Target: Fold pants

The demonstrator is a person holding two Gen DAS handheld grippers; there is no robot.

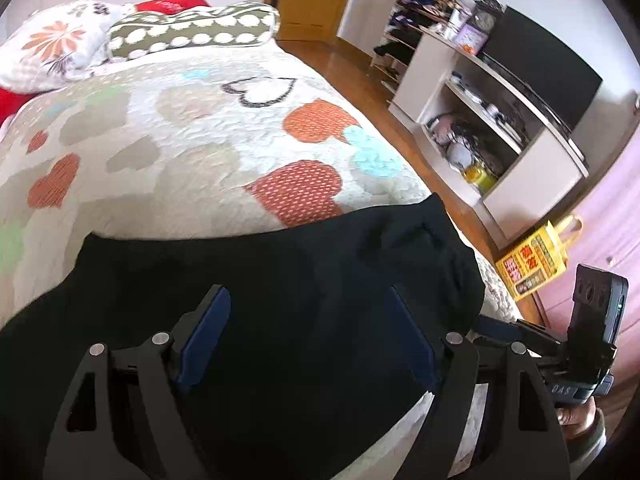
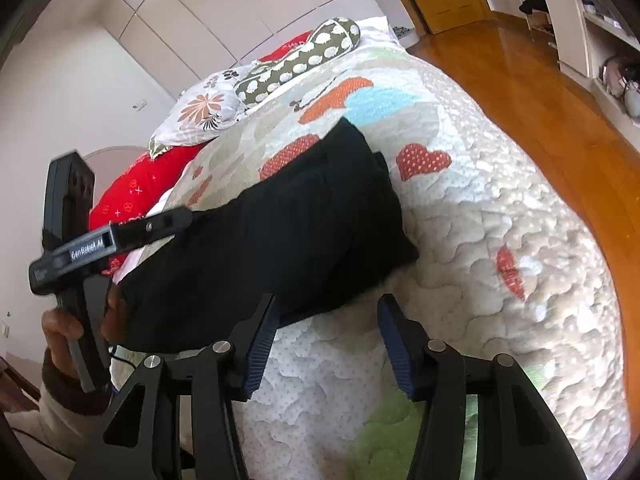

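Observation:
The black pants [image 1: 280, 280] lie folded into a thick strip on the heart-patterned quilt [image 1: 180, 140]. My left gripper [image 1: 308, 296] is open, its blue-padded fingers spread just above the pants' near part, holding nothing. In the right wrist view the pants [image 2: 288, 224] run from the left edge toward the middle of the quilt [image 2: 500, 220]. My right gripper [image 2: 326, 304] is open and empty, over the quilt beside the pants' near edge. The left gripper's body [image 2: 80, 248] and the hand holding it show at the left.
Pillows [image 1: 192, 32] lie at the bed's head. A white shelf unit with a TV [image 1: 520, 92] stands right of the bed across a wood floor [image 2: 540, 92]. A yellow bag [image 1: 536, 260] sits on the floor near the bed's corner. The right gripper's body [image 1: 592, 328] is at right.

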